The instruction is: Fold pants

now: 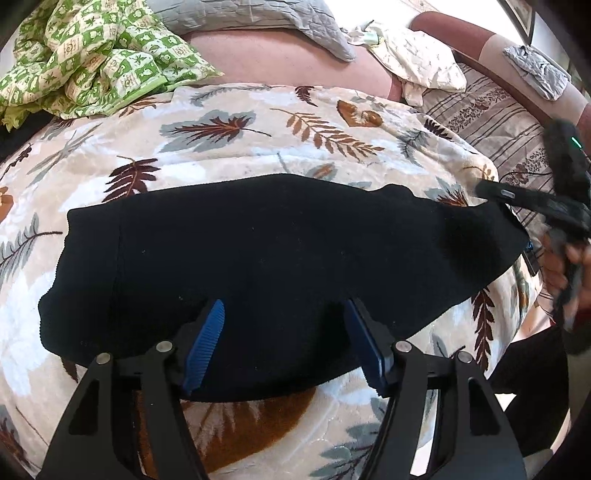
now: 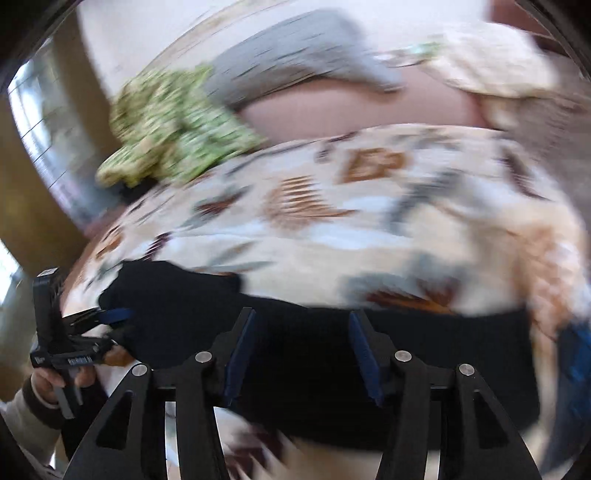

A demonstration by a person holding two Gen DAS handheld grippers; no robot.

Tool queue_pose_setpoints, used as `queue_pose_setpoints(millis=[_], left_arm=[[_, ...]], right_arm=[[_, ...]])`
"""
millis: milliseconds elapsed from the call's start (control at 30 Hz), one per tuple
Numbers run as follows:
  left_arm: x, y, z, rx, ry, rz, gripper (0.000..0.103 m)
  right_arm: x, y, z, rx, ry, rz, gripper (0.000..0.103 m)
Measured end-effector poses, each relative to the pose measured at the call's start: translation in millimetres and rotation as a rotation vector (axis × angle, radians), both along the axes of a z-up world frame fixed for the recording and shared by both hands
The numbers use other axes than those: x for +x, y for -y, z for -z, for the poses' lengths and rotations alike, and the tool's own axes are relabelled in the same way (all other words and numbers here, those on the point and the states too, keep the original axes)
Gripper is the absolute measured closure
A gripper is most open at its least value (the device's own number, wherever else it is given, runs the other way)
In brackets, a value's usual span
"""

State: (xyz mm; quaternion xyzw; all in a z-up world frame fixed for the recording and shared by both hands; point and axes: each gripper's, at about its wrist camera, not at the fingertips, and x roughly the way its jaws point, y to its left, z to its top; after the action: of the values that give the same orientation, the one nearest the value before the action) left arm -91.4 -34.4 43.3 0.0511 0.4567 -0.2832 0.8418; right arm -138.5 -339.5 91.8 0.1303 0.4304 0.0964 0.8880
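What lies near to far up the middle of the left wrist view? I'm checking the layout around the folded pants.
Left claw → black pants → leaf-print blanket → pink bed surface → grey quilted pillow.

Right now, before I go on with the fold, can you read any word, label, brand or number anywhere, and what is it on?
None can be read.
Left gripper: pale marks on its body, seen from the right wrist camera, too small and blurred to read.
Black pants: no label showing.
Leaf-print blanket and green checked cloth: pattern only, no text.
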Motion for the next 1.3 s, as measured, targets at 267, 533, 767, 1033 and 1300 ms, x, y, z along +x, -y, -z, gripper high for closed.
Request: queue_pose_setpoints(millis=[267, 533, 767, 1033, 1300], left_arm=[[3, -7, 4, -0.022, -0.014, 0.0, 0.036], [-4, -8, 9, -0.025, 0.008, 0.001, 0.03], [-6, -4, 2, 0.006, 0.008, 0.008, 0.03], [0, 7, -16, -0.042, 0.029, 0.004, 0.03], [-6, 51, -4, -0.04, -0.02, 0.068, 0.03]], right_arm=[[83, -61, 52, 0.069, -0.156, -0.174, 0.093], [89, -63, 50, -0.026, -0.088, -0.108, 0.096], [78, -51, 49, -0.002, -0.075, -0.006, 0.076], [-5, 4, 11, -0.117, 0.007, 0.119, 0.056], [-23, 37, 47, -0.151, -0.071, 0.169, 0.057]])
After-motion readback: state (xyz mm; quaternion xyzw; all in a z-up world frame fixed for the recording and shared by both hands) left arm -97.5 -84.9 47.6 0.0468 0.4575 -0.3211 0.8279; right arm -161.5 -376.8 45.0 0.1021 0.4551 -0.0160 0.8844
